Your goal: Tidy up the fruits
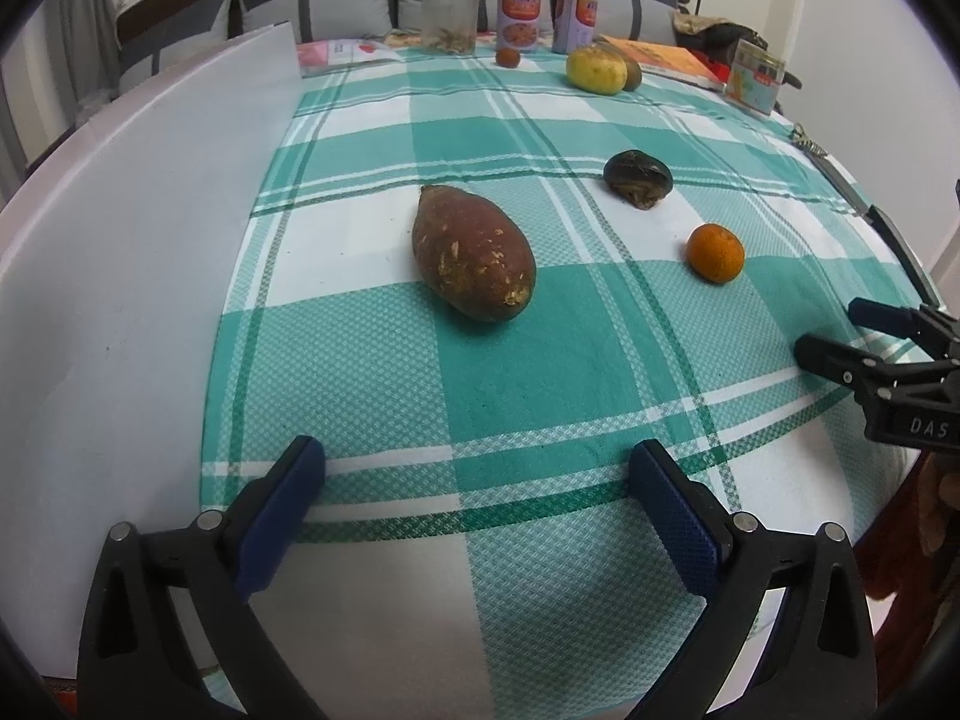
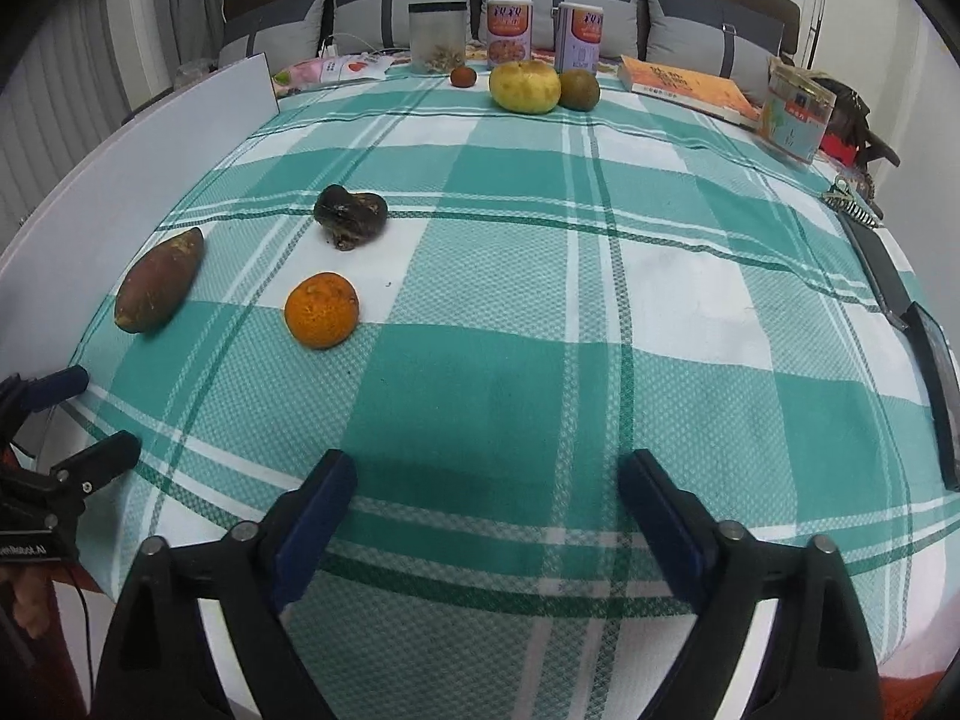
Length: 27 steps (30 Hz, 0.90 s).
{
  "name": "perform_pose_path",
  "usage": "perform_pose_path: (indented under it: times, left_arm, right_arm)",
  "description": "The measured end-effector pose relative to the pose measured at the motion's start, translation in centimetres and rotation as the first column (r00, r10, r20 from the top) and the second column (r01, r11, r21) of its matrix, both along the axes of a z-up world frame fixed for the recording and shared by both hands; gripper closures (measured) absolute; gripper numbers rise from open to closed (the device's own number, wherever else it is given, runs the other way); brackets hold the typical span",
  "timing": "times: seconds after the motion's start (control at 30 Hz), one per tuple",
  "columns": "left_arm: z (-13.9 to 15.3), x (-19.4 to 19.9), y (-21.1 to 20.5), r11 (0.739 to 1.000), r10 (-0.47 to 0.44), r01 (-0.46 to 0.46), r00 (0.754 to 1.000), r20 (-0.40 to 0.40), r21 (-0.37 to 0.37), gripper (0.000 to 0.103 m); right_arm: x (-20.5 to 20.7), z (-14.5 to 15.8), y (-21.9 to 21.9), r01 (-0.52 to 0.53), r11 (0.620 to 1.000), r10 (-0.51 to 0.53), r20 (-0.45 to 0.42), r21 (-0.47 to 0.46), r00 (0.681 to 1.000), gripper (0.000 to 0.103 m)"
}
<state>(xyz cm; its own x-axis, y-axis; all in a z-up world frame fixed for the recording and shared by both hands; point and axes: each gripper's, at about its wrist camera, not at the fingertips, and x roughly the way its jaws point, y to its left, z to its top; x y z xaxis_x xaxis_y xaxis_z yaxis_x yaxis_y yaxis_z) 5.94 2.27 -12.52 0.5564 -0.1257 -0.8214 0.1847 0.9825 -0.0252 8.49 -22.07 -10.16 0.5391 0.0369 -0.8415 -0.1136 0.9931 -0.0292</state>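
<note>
Orange mandarin [image 2: 321, 310] sits loose on the checked cloth [image 2: 480, 396] left of centre, near the sweet potato [image 2: 159, 279], while both the right gripper [image 2: 486, 483] and left gripper [image 1: 477, 468] hang wide open and empty, probably lining up a grab.

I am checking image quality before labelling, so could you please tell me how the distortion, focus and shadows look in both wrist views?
Left wrist view: strong fisheye bending, dark corner vignette; the sweet potato and orange are sharp with soft shadows. Right wrist view: same bending; a faint shadow on the tablecloth ahead of the right gripper; no glare.
</note>
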Motion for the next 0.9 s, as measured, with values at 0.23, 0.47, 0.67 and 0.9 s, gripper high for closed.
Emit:
perform_pose_path:
  times: [0.23, 0.47, 0.67, 0.9]
  left_arm:
    - [0.0, -0.1, 0.0, 1.0, -0.001, 0.001, 1.0, 0.004, 0.003, 0.0]
    - [0.2, 0.1, 0.1, 1.0, -0.005, 0.005, 1.0, -0.011, -0.011, 0.001]
    - [3.1, 3.9, 1.2, 0.991, 0.015, -0.017, 1.0, -0.02, -0.134, 0.003]
    - [1.5, 8.0, 0.8, 0.991, 0.048, -0.069, 0.982, -0.18, -0.115, 0.026]
  right_arm:
    - [-0.6, -0.5, -0.2, -0.008, 1.0, 0.008, 0.046, 0.004, 0.999, 0.0]
    - [-0.9, -0.6, -0.2, -0.008, 1.0, 0.007, 0.07, 0.007, 0.998, 0.0]
    - [-0.4, -0.4, -0.2, -0.019, 1.0, 0.019, 0.03, 0.011, 0.999, 0.0]
    - [0.8, 2.7, -0.3, -0.089, 0.967, 0.071, 0.083, 0.238, 0.994, 0.006]
